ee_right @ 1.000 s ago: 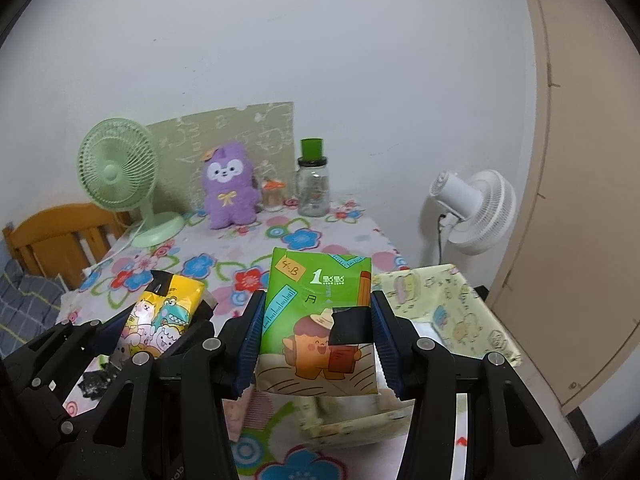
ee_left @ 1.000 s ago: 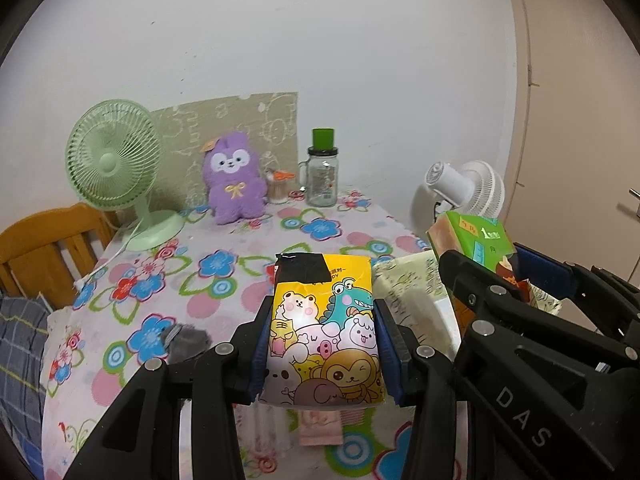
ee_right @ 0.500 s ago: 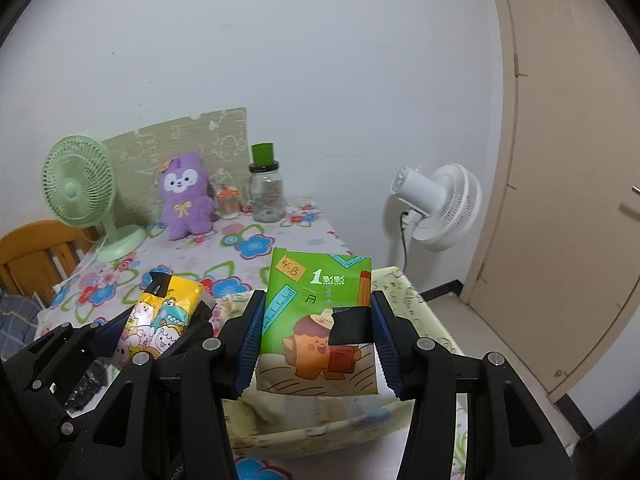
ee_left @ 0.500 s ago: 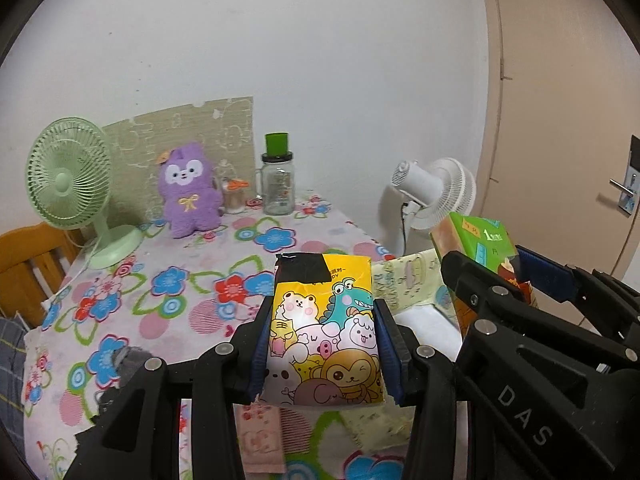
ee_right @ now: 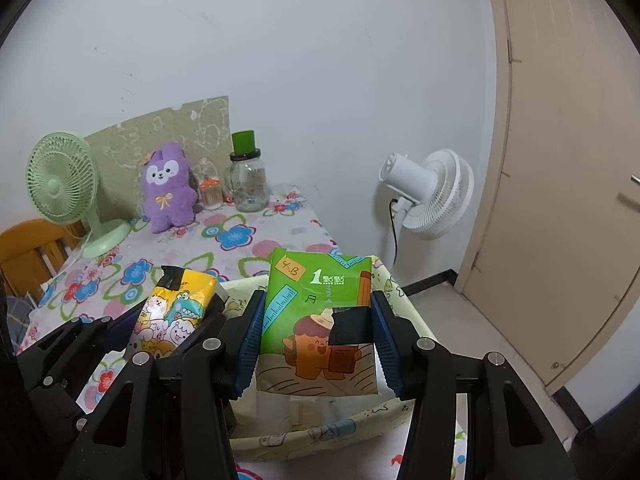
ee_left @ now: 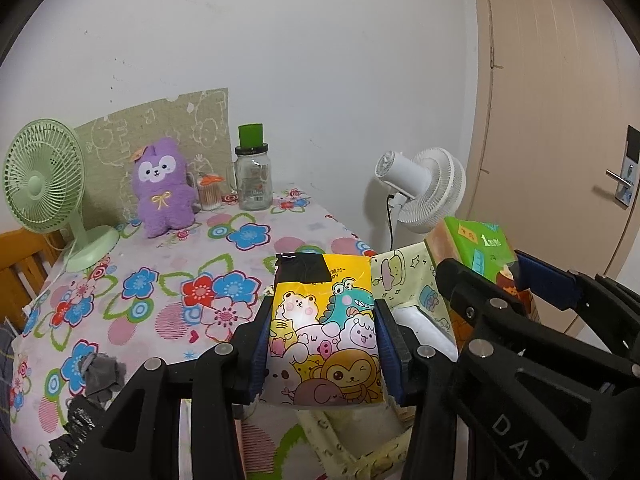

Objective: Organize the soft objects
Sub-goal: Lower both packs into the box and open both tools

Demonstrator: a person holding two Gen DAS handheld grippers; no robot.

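Note:
My left gripper (ee_left: 324, 344) is shut on a yellow tissue pack with cartoon animals (ee_left: 324, 332), held above the table's right edge. My right gripper (ee_right: 318, 332) is shut on a green tissue pack (ee_right: 316, 320), held over a pale yellow fabric bin (ee_right: 396, 304) at the table's right side. The green pack also shows in the left wrist view (ee_left: 480, 248), and the yellow pack in the right wrist view (ee_right: 176, 308). The bin's wall shows in the left wrist view (ee_left: 404, 280). A purple plush toy (ee_left: 162, 188) sits at the back of the table.
A floral tablecloth (ee_left: 160, 280) covers the table. A green desk fan (ee_left: 44, 192), a glass jar with green lid (ee_left: 252, 176) and a small toothpick holder (ee_left: 210, 192) stand at the back. A grey cloth (ee_left: 100, 372) lies front left. A white floor fan (ee_left: 424, 192) and door (ee_left: 560, 120) are right.
Both grippers, still holding their packs, have swung to the right. The fabric bin now lies beneath and around the packs, and the fan and door have come into view.

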